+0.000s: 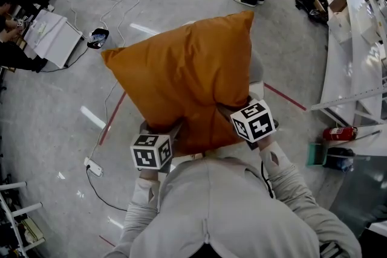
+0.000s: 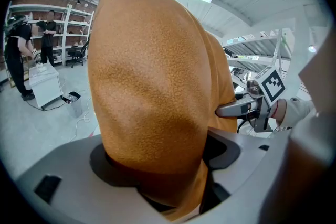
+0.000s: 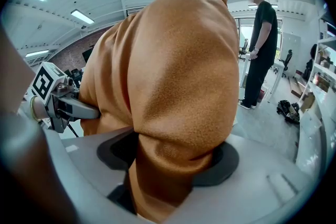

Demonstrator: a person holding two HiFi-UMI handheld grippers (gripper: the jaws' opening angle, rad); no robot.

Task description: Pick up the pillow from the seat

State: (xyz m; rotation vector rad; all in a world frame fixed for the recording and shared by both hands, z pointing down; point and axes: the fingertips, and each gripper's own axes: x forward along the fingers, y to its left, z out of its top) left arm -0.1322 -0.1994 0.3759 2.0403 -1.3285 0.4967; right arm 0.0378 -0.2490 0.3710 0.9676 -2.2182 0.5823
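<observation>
Grey sleeves of the person fill the bottom of the head view and reach up to the orange pillow. The pillow is held up in the air over the floor, and the seat is hidden behind it.

At the pillow's lower left corner the left gripper is clamped on a bunched fold of fabric. At its lower right corner the right gripper bites a similar fold. Both holds take only cover and soft stuffing at the bottom edge, with the bulk standing above them. I judge the pillow could flop over, or a fold could creep out of one set of jaws if the hands draw apart.

The pillow also blocks the floor ahead, and a power strip with its cable lies just left of it, a tripping risk.

Both forearms stretch forward to the pillow, with the grippers pitched downward and the marker cubes on top.
</observation>
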